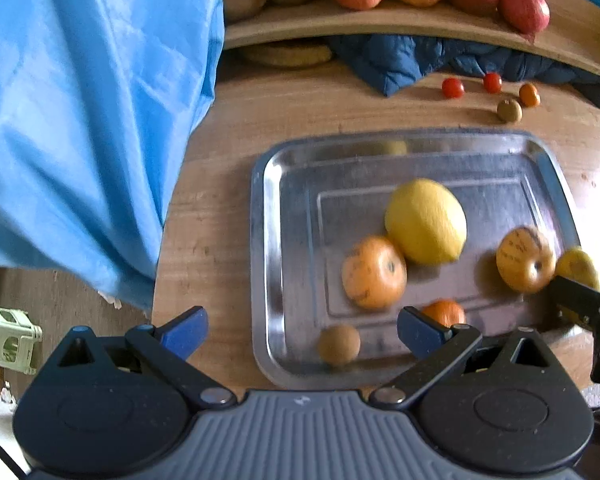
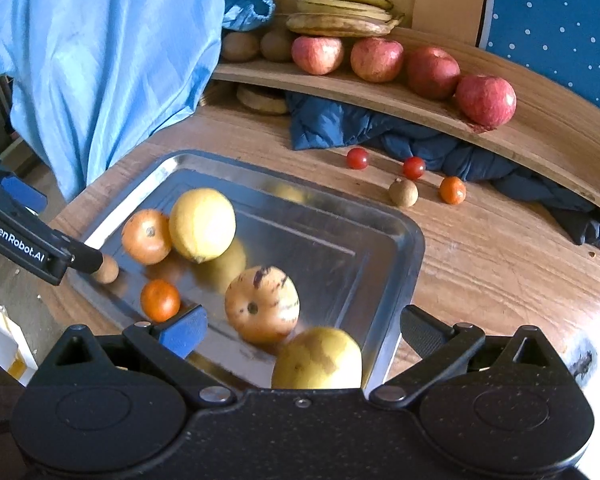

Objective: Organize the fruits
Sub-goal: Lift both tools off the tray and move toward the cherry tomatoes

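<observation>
A steel tray (image 1: 266,240) (image 2: 400,264) on the wooden table holds a lemon (image 1: 426,220) (image 2: 202,224), two orange persimmons (image 1: 374,272) (image 1: 526,260), a small mandarin (image 1: 444,312) (image 2: 160,300), a small brown fruit (image 1: 339,345) (image 2: 106,269) and a yellow-green pear (image 2: 318,358). My left gripper (image 1: 302,328) is open and empty at the tray's near left corner. My right gripper (image 2: 302,326) is open and empty, just above the pear and spotted persimmon (image 2: 262,304).
A curved wooden shelf (image 2: 380,92) at the back carries several red apples (image 2: 486,100), kiwis and bananas (image 2: 344,12). Cherry tomatoes (image 2: 358,158), a brown fruit (image 2: 403,192) and a mandarin (image 2: 453,190) lie on the table beyond the tray. Blue cloth (image 1: 80,120) hangs left.
</observation>
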Demonstrator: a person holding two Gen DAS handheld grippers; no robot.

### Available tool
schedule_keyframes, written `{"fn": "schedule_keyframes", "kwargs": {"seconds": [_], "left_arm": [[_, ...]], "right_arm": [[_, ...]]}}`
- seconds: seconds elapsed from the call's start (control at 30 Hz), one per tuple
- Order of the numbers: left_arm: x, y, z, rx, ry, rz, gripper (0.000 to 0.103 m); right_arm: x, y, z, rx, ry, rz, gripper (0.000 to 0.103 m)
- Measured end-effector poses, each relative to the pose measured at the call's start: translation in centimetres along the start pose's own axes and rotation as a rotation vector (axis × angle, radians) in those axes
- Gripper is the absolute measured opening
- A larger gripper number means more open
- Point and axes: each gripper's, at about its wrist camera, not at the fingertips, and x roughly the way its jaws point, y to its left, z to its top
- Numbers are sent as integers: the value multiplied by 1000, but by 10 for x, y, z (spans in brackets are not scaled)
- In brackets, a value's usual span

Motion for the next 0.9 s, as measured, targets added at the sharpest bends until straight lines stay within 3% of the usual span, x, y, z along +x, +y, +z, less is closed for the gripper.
{"fn": "schedule_keyframes", "kwargs": {"seconds": [0.37,0.9], "left_arm": [[13,-6,48,55,-65,-37,102],[35,-54,102,170,-104,-140,102]], "right_arm": [[19,-14,24,51,-4,-43,102],[38,-35,41,143,-14,-129,102]]}}
